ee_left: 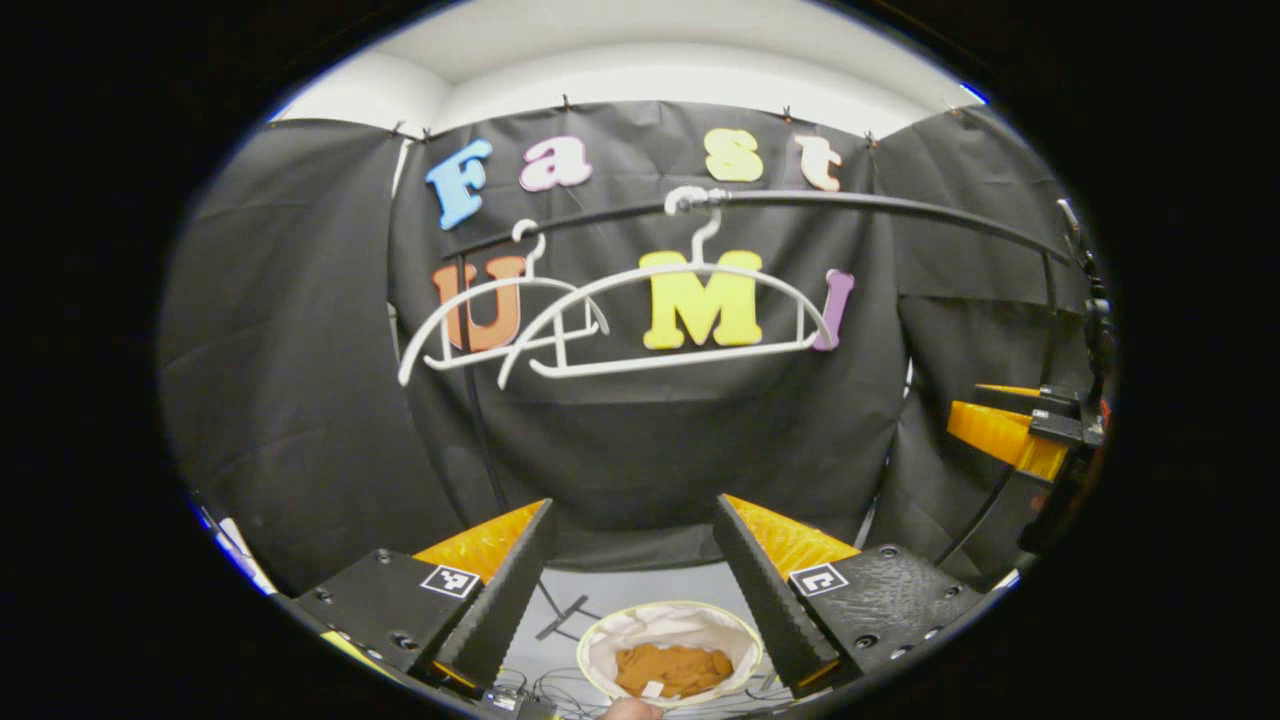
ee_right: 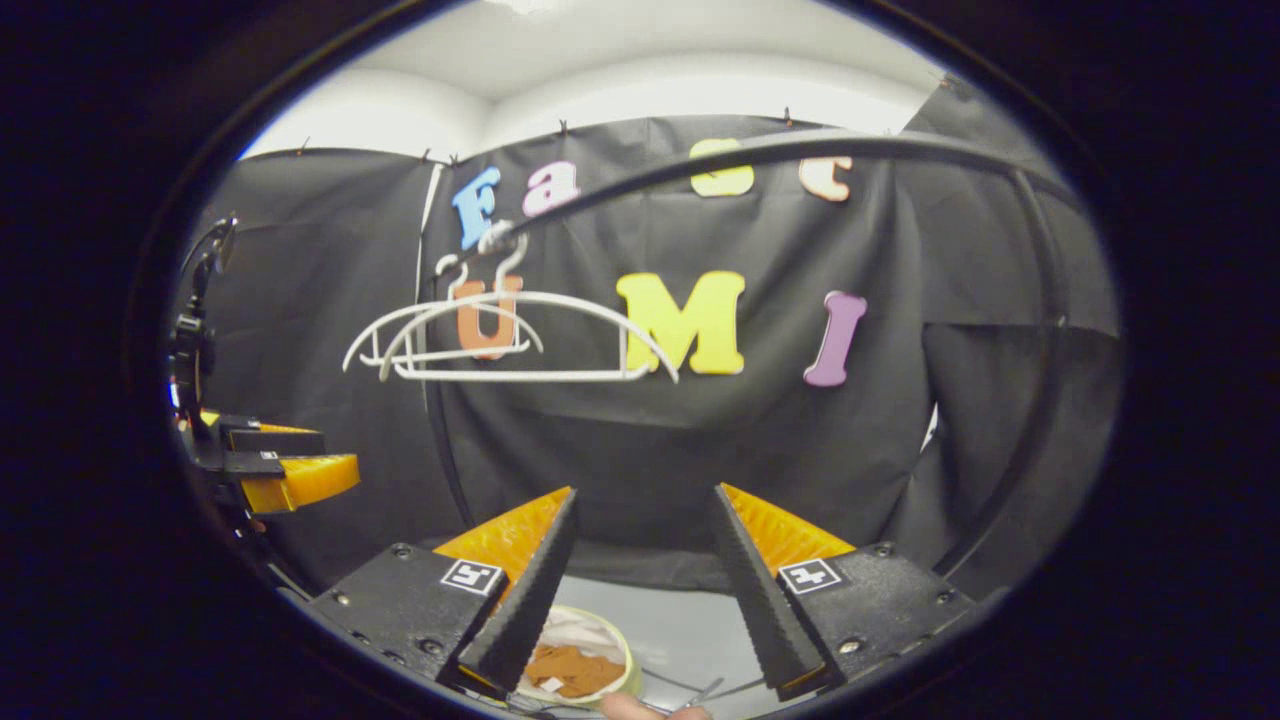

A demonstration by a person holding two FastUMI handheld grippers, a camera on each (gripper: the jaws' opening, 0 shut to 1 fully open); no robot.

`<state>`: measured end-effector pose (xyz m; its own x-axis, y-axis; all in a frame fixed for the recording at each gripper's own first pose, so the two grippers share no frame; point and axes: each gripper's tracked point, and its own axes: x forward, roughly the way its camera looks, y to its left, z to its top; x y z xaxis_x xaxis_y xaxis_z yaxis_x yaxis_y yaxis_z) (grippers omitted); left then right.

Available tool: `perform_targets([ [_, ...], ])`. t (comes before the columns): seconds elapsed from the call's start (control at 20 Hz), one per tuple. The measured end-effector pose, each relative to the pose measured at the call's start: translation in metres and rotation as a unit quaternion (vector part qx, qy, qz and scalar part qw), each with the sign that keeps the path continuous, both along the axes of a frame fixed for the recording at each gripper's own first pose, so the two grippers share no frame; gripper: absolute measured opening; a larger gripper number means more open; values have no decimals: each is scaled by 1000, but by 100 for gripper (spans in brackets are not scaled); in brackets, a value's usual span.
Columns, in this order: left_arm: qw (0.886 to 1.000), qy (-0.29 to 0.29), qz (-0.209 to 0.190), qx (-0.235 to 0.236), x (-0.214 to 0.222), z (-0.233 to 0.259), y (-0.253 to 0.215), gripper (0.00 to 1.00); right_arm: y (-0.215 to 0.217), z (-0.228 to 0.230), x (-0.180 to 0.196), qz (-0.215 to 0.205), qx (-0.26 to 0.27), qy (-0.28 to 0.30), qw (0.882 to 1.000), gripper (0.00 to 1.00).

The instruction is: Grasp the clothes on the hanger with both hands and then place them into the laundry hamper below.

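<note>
Two white hangers hang bare on the rail. Below the rail, the brown garment lies inside the laundry hamper. Left hand-held gripper and right hand-held gripper are both spread, pinching nothing. The task looks finished.

Both views face the booth's cloth wall from mid-height, set back from it. Both share the rail at 12 o'clock, two bare hangers, and the hamper at 6 o'clock.
</note>
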<state>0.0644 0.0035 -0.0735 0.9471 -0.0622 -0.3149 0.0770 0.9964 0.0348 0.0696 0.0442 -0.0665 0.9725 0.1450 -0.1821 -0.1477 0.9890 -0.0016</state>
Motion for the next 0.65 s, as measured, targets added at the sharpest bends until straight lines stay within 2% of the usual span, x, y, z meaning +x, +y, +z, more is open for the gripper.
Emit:
perform_targets([
  [0.1,999,-43,17,-1,-7,26,4,95,-5,22,-14,-4,4,-36,999,87],
  [0.2,997,-78,27,0,-14,48,11,97,-13,36,-21,-17,0,-65,998,96],
  [0.3,994,-106,35,5,-18,59,15,98,-17,42,-19,-26,-3,-80,996,100],
  [0.35,992,-120,36,6,-23,62,17,98,-16,44,-19,-26,-2,-83,996,98],
  [0.65,988,-155,15,1,-45,63,18,100,-16,43,-33,-28,19,-68,997,100],
])
